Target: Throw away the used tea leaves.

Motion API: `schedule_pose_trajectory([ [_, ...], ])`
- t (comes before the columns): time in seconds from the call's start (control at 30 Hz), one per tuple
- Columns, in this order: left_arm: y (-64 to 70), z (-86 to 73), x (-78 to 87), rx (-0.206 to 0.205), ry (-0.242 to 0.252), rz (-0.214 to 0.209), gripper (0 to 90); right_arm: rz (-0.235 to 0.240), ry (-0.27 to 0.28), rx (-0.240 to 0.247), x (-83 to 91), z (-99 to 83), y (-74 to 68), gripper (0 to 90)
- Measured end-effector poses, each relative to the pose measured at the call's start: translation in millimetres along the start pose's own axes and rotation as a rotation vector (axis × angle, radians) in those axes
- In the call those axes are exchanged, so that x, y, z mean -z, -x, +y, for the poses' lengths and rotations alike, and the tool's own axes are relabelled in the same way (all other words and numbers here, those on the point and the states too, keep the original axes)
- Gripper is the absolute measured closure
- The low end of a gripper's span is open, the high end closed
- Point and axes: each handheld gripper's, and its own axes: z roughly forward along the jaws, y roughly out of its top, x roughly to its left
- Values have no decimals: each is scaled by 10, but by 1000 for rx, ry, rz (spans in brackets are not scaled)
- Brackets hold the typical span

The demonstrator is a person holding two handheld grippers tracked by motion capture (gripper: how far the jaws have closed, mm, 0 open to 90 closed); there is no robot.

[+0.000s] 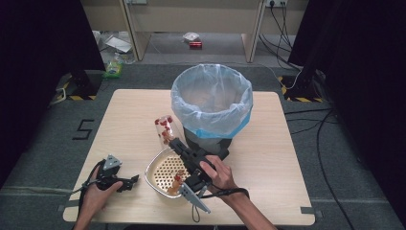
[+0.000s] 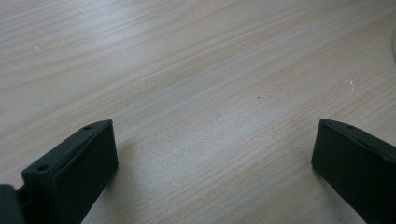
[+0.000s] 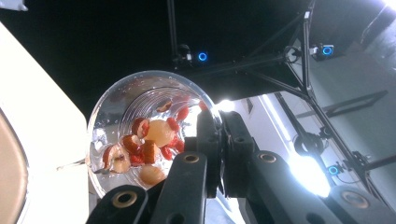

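Presently: right gripper [image 1: 173, 143] is pinching clear cup [image 1: 164, 127], tilting fruit toward strainer [image 1: 165, 171]; left gripper [image 1: 130, 181] is idling, jaws spread.

A dark figure "5" [image 1: 83, 129] stands on the grey floor [image 1: 43, 143] left of the counter [image 1: 129, 110]; black-and-yellow hazard stripes [image 1: 76, 97] mark the stand bases on the floor at both sides, with no words on them; the red item [image 1: 195, 44] farther back is too small to read.
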Motion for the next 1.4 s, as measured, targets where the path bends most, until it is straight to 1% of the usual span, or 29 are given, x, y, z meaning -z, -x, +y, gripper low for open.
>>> schedule_pose_trajectory([
  [0.03,1,0,0,1,0,0,0,13,14,35,15,17,-24,882],
  [0.1,1,0,0,1,0,0,0,-19,25,-10,46,31,-20,882],
  [0.17,1,-1,0,0,0,0,0,40,20,60,34,45,-86,882],
  [0.2,1,-1,0,0,0,0,0,40,20,60,34,45,-86,882],
  [0.23,2,-2,2,0,0,0,0,22,25,18,55,32,-77,882],
  [0.33,2,-2,1,0,1,0,0,43,18,12,59,32,-117,882],
  [0.37,2,-2,2,0,0,0,0,64,26,41,62,45,-145,882],
  [0.4,2,-2,2,0,0,0,0,28,26,-8,68,52,-105,882],
  [0.43,2,-2,1,0,1,1,0,36,29,-2,59,55,-126,882],
  [0.47,2,-2,1,0,0,1,0,74,35,54,49,69,-175,881],
  [0.53,3,-2,2,1,0,0,0,74,45,67,48,81,-181,882],
  [0.57,3,-3,2,0,0,0,0,18,41,12,58,85,-151,882],
  [0.6,3,-2,2,1,-1,0,0,25,56,102,44,132,-203,882],
  [0.63,3,-3,2,0,0,0,0,38,59,120,39,129,-237,882],
  [0.77,5,-6,6,0,-1,0,0,-17,23,38,58,50,-250,882],
  [0.83,5,-5,6,-1,-2,0,0,-7,22,44,59,54,-264,882],
  [0.87,5,-5,6,-1,-2,0,0,-15,33,72,74,62,-253,882],
  [0.9,5,-5,6,-1,-2,0,0,-58,32,15,87,54,-209,882],
  [0.93,5,-6,6,0,-1,0,0,-58,31,45,79,62,-196,882],
  [0.97,5,-5,6,-1,-2,0,0,-21,26,103,67,70,-233,882],
  [1.0,5,-5,6,-1,-2,0,0,-9,22,104,69,63,-252,882],
  [1.1,5,-6,5,0,0,1,0,-84,19,10,92,32,-159,882],
  [1.13,5,-6,5,0,0,1,0,-84,19,10,92,32,-159,882],
  [1.2,6,-6,7,-1,-1,0,0,-68,17,50,97,25,-176,882],
  [1.27,5,-6,8,-2,-2,0,0,-126,46,10,151,52,-153,882],
  [1.3,5,-6,8,-2,-2,0,0,-126,46,10,151,52,-153,882],
  [1.33,6,-7,8,-2,-2,0,0,-63,41,155,127,73,-263,881],
  [1.37,6,-7,8,-2,-2,0,0,-63,41,155,127,73,-263,881],
  [1.4,9,-10,8,0,1,1,0,-91,38,107,126,62,-238,882],
])
